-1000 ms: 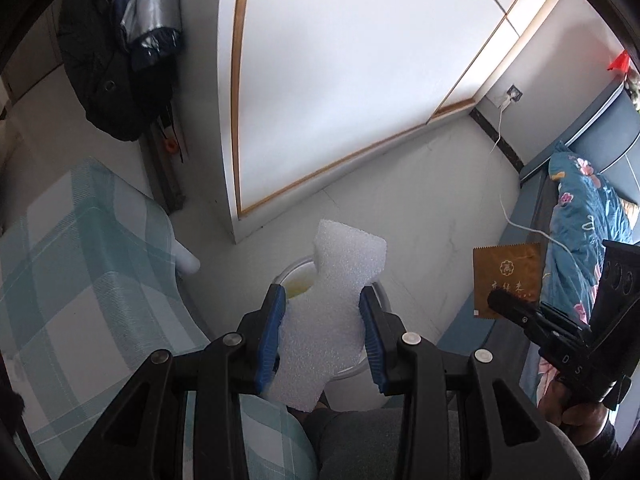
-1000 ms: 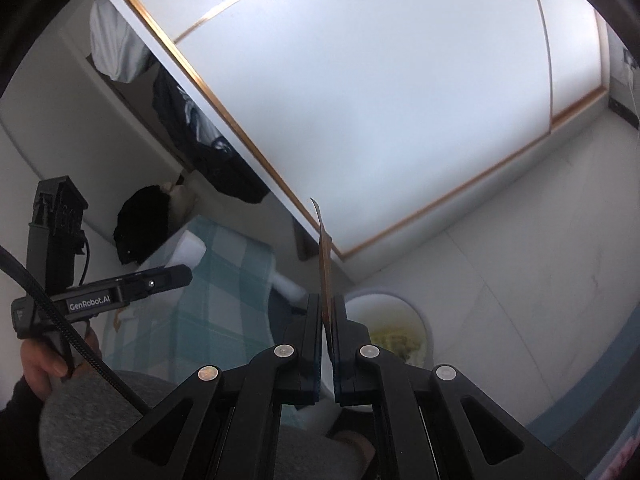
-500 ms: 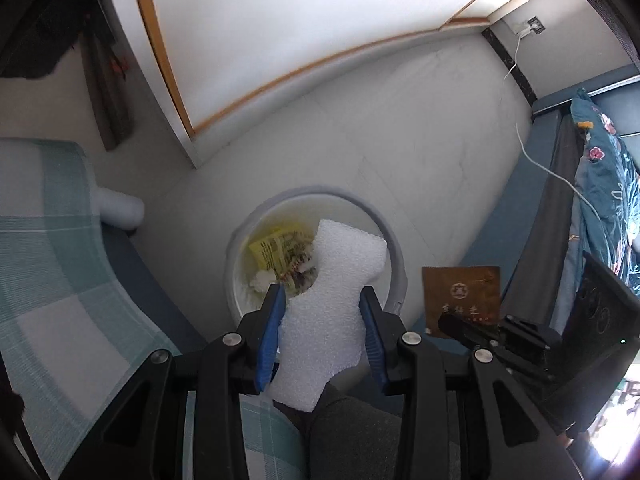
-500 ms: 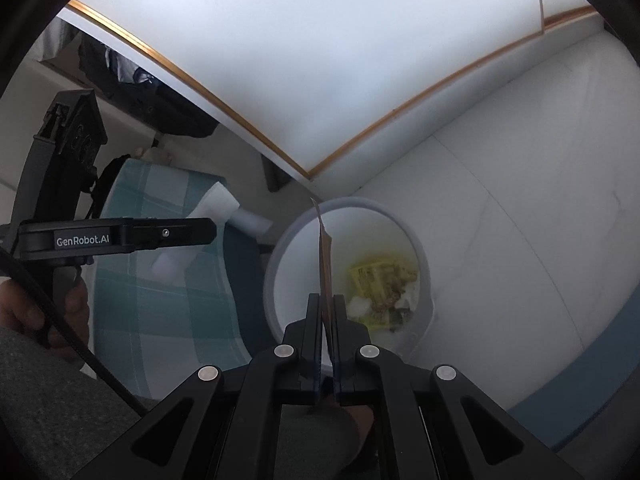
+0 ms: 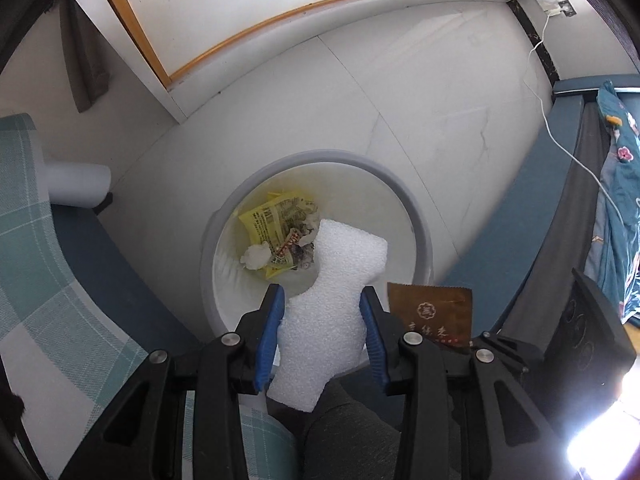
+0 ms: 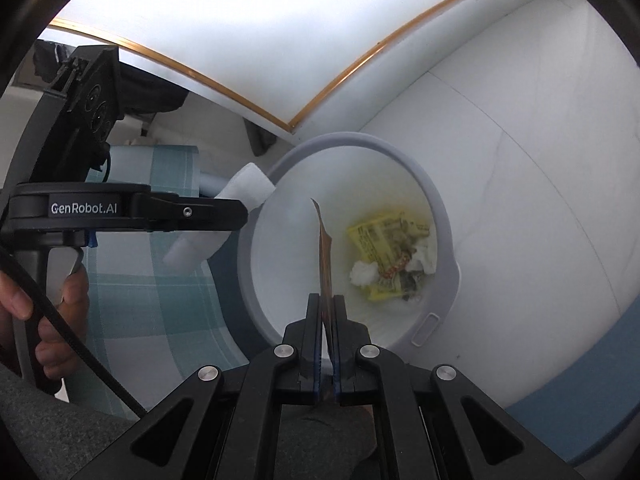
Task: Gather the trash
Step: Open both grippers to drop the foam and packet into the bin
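— Fingers on the left gripper (image 5: pixel 322 312)?
— Clamped on the white foam piece (image 5: pixel 336 300); it now hangs over the trash bin (image 5: pixel 424 240), whose litter was barely visible a second ago.
— And the right gripper (image 6: pixel 328 320)?
— Pinched on the brown sachet (image 6: pixel 326 256); it has swung down over the bin too.

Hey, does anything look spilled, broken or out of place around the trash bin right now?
Nothing stands out. The bin is upright with wrappers inside it. The left gripper holds a foam piece and the right gripper a brown packet, both over the bin.
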Action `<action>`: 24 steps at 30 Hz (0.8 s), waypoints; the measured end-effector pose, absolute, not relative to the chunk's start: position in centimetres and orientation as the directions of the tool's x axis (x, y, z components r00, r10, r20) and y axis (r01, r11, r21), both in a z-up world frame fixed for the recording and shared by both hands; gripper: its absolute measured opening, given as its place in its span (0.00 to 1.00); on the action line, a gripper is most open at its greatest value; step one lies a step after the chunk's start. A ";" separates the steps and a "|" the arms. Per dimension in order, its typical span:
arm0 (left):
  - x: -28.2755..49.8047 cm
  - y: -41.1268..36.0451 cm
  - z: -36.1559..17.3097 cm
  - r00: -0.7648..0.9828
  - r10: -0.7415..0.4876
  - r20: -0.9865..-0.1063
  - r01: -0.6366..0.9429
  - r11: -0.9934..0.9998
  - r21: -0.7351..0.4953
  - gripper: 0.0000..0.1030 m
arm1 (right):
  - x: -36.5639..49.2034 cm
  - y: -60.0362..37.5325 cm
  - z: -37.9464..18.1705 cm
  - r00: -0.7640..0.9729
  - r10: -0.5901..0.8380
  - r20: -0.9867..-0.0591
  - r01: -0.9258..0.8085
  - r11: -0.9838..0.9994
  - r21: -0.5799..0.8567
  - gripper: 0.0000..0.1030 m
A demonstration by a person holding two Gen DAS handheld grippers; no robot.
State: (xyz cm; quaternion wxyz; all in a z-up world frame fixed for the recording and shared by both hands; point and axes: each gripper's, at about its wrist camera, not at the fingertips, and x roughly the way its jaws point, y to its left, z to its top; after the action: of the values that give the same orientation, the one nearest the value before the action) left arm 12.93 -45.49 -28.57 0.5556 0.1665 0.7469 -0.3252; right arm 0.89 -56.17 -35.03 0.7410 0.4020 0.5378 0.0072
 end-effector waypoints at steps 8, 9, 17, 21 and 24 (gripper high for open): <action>12.9 -46.3 -30.4 -0.357 -0.088 -0.930 0.598 0.743 -0.300 0.45 | 1.9 -55.0 -36.4 0.389 0.470 -0.792 0.429 0.669 0.607 0.04; 12.9 -46.4 -30.5 -0.356 -0.093 -0.930 0.598 0.742 -0.302 0.51 | 2.2 -54.9 -36.9 0.391 0.472 -0.790 0.431 0.665 0.610 0.06; 13.0 -46.3 -30.7 -0.336 -0.088 -0.938 0.608 0.740 -0.287 0.56 | 2.2 -54.7 -37.6 0.400 0.468 -0.788 0.445 0.653 0.613 0.07; 13.1 -46.0 -30.2 -0.304 -0.083 -0.949 0.623 0.736 -0.264 0.65 | 1.9 -55.0 -37.1 0.402 0.457 -0.793 0.443 0.661 0.605 0.07; 13.2 -45.7 -29.6 -0.272 -0.084 -0.958 0.638 0.730 -0.246 0.66 | 1.6 -55.5 -36.7 0.418 0.445 -0.792 0.453 0.653 0.607 0.11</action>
State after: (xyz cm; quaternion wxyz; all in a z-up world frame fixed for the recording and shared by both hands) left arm 13.24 -45.71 -29.56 0.5728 0.1890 0.7327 -0.3154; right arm 1.64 -55.47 -36.74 0.7317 0.4165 0.5395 -0.0027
